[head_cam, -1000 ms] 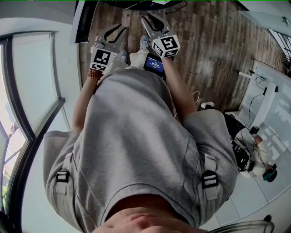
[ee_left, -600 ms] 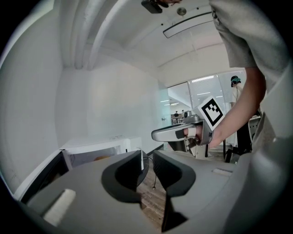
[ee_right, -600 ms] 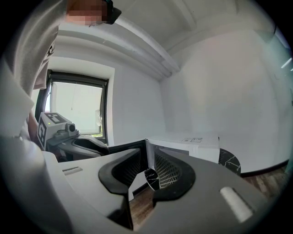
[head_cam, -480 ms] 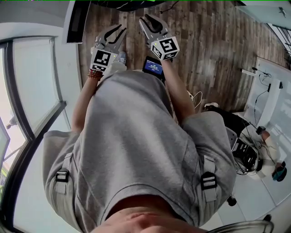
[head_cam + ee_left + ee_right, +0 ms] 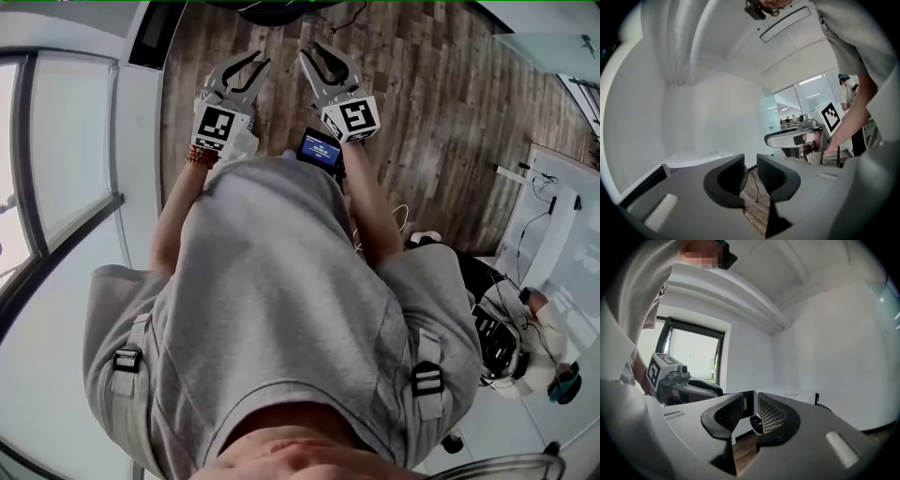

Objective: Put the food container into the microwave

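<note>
Two claws are held out side by side over the wood floor (image 5: 422, 94). The left gripper (image 5: 255, 62) has its jaws apart, and they've just been opening wider. Nothing's between them, you just see floor and a thin cable (image 5: 756, 190) through the gap. Right gripper (image 5: 314, 52) is the same deal, jaws spread and empty. There's a little lit screen (image 5: 320, 148) by the right forearm. Food container? Can't tell where it is from any angle.

Grey shirt (image 5: 272, 300), brown plank floor (image 5: 450, 94), b/w marker cubes (image 5: 214, 127), white wall (image 5: 717, 117).
</note>
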Tool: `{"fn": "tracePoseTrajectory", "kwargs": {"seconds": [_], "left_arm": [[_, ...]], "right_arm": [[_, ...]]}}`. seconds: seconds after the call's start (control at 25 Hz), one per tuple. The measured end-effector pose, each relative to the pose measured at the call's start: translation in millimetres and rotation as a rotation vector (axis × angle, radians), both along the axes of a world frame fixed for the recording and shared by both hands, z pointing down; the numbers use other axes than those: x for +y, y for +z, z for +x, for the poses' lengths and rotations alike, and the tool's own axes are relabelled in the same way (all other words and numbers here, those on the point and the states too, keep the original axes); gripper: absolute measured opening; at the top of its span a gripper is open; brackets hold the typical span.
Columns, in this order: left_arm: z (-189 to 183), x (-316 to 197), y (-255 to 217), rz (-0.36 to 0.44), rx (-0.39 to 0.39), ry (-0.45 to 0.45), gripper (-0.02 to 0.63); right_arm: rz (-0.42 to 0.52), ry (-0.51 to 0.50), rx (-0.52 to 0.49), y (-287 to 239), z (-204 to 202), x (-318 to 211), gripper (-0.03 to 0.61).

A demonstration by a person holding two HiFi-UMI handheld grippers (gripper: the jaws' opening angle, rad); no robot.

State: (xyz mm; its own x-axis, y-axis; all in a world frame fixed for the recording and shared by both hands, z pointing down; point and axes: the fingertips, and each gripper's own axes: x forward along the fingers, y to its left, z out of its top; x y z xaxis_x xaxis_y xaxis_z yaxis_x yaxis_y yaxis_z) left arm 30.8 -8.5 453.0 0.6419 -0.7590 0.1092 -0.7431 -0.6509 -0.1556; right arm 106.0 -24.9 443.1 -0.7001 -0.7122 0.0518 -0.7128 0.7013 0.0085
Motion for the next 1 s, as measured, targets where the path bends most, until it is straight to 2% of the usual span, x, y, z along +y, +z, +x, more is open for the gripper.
{"fn": "tracePoseTrajectory", "kwargs": {"seconds": [0.64,1.0], "left_arm": [[31,75,-15,0.074,0.08,-0.227,0.074],[34,93,-16,0.099,0.118,-0.295,0.052]], "right_arm": [[0.062,-0.203,0.028,-7,22,72,0.094],[0.092,-0.207,0.03,-13,24,89,0.078]]}}
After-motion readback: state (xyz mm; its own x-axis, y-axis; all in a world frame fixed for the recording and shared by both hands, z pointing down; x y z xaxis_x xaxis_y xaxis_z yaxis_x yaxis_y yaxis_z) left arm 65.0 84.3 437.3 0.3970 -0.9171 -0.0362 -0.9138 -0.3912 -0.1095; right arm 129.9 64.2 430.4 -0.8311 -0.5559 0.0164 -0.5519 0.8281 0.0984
